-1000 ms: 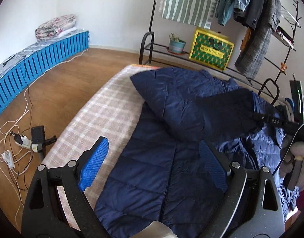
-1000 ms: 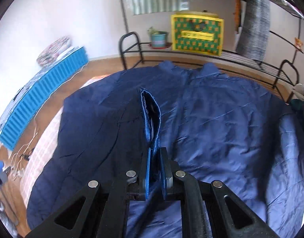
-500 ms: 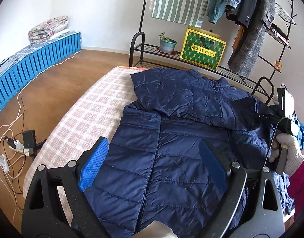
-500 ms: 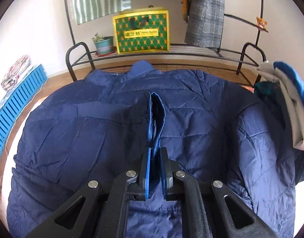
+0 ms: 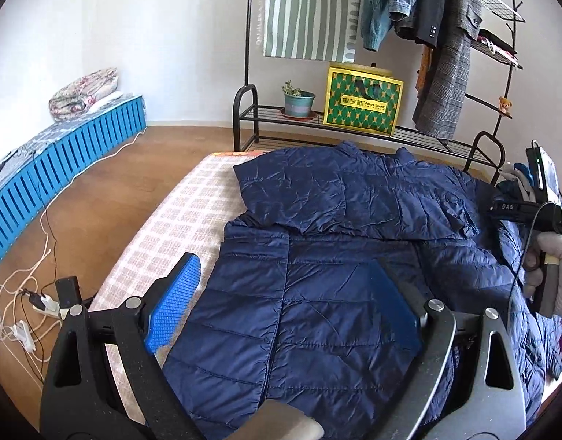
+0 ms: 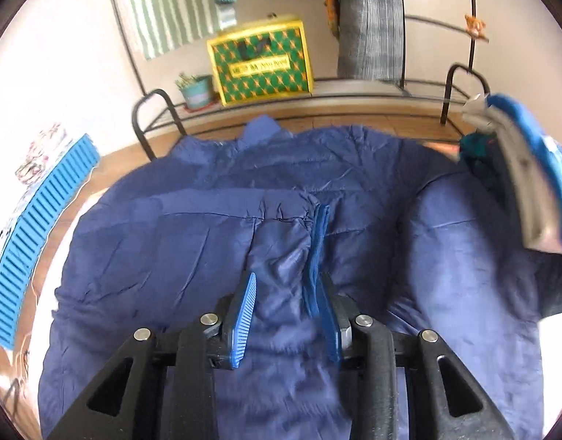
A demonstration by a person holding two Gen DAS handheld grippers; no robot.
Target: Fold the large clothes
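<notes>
A large navy quilted jacket (image 5: 317, 293) lies spread on a checked mattress (image 5: 171, 220). Its left sleeve (image 5: 336, 198) is folded across the chest toward the right. My left gripper (image 5: 281, 308) is open and empty above the jacket's lower left part. My right gripper (image 6: 284, 297) is open just above the jacket (image 6: 207, 242); the sleeve cuff (image 6: 317, 242) rests against its right finger, no longer clamped. The right gripper also shows at the right edge of the left wrist view (image 5: 519, 209), held by a gloved hand.
A black clothes rack (image 5: 354, 128) with hanging clothes, a yellow-green box (image 5: 363, 101) and a potted plant (image 5: 297, 101) stands beyond the mattress. A blue slatted bench (image 5: 61, 168) is on the left. Cables and a power strip (image 5: 43, 304) lie on the wooden floor. Folded clothes (image 6: 519, 183) sit at right.
My right gripper carried the sleeve across the jacket to the right, laid it down and opened its jaws. My left gripper stayed open, and its view shifted slightly.
</notes>
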